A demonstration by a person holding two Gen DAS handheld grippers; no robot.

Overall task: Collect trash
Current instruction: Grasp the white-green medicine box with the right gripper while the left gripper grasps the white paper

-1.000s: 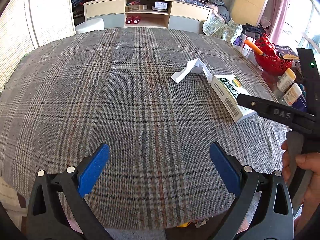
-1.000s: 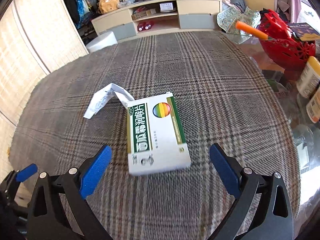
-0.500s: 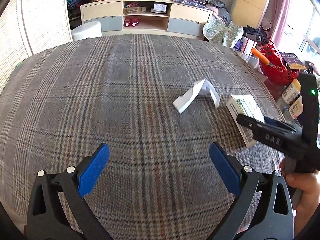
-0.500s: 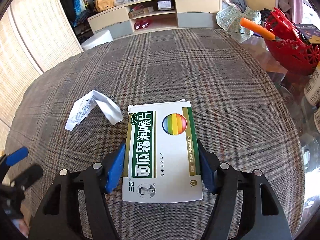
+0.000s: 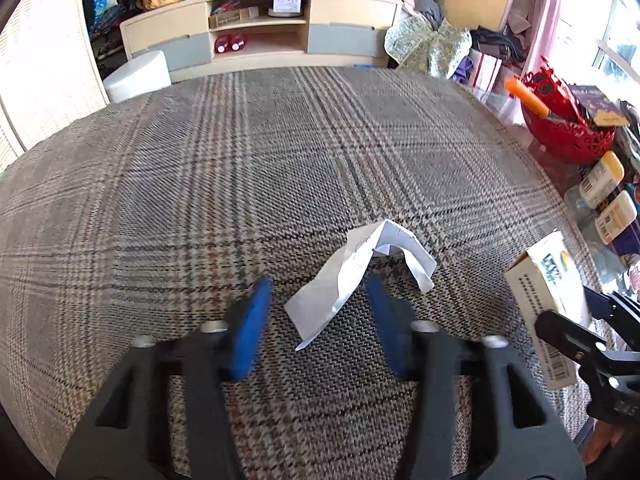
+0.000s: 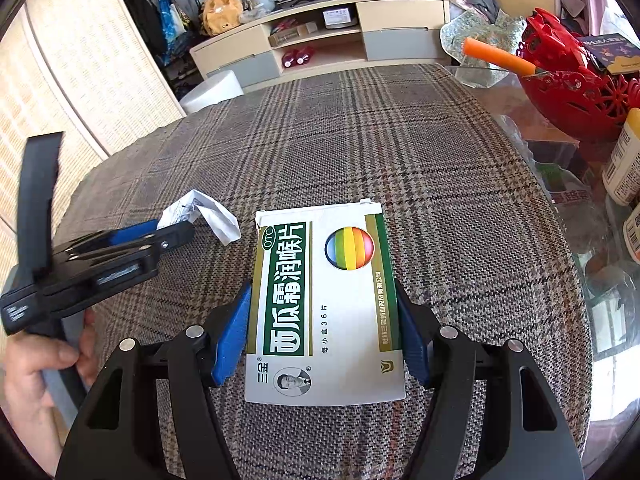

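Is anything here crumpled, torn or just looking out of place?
Yes: a crumpled paper slip lies arched on the plaid cloth between the left gripper fingers. The medicine box looks intact.

Bright daylight floods in from a window [image 5: 612, 40] far right of the jaws, blowing out there. Strong fisheye bending and dark corners. Left view is motion-blurred; right view sharp, with glare on the box [image 6: 324, 304].
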